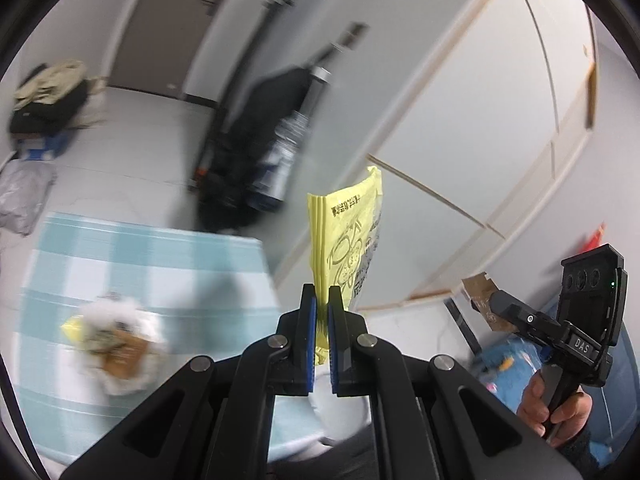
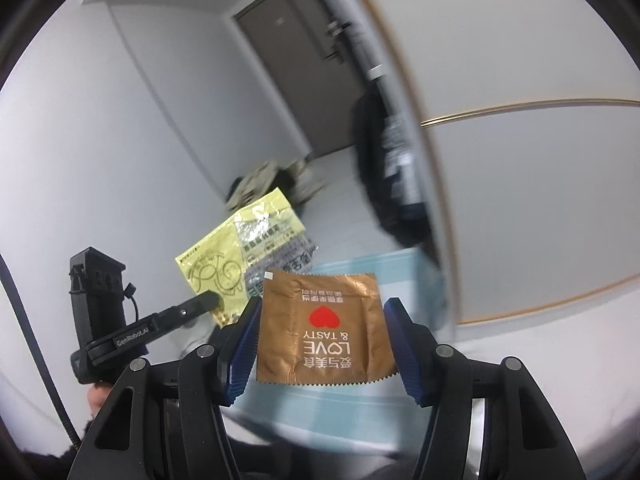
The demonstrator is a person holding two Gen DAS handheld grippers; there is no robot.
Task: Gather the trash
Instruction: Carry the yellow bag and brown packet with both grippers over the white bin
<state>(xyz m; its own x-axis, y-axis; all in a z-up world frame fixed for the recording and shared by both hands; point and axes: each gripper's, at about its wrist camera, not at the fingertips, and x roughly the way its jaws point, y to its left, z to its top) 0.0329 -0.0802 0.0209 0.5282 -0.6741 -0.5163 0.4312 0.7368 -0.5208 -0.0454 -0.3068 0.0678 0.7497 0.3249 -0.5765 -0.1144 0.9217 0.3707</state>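
My left gripper [image 1: 321,291] is shut on the lower end of a yellow printed wrapper [image 1: 348,236], which stands up from its jaws. The right wrist view shows the same yellow wrapper [image 2: 240,256] and left gripper [image 2: 212,301] from the side. A brown "LOVE & TASTY" packet [image 2: 320,328] with a red heart is held flat, edge to edge, in my right gripper [image 2: 325,305], well above the table. The left wrist view has that right gripper [image 1: 496,302] at the right, in a hand [image 1: 548,404], with the brown packet [image 1: 478,294]. A blurred heap of tissue and wrappers [image 1: 116,340] lies on the checked tablecloth [image 1: 152,256].
White cabinet doors [image 1: 480,120] with wooden trim fill the right side. A black bag and a hanging dark garment [image 1: 256,152] stand at the wall beyond the table. Clothes [image 1: 48,92] and a grey plastic bag [image 1: 24,196] lie on the floor at left. A blue patterned bag [image 1: 508,364] is low right.
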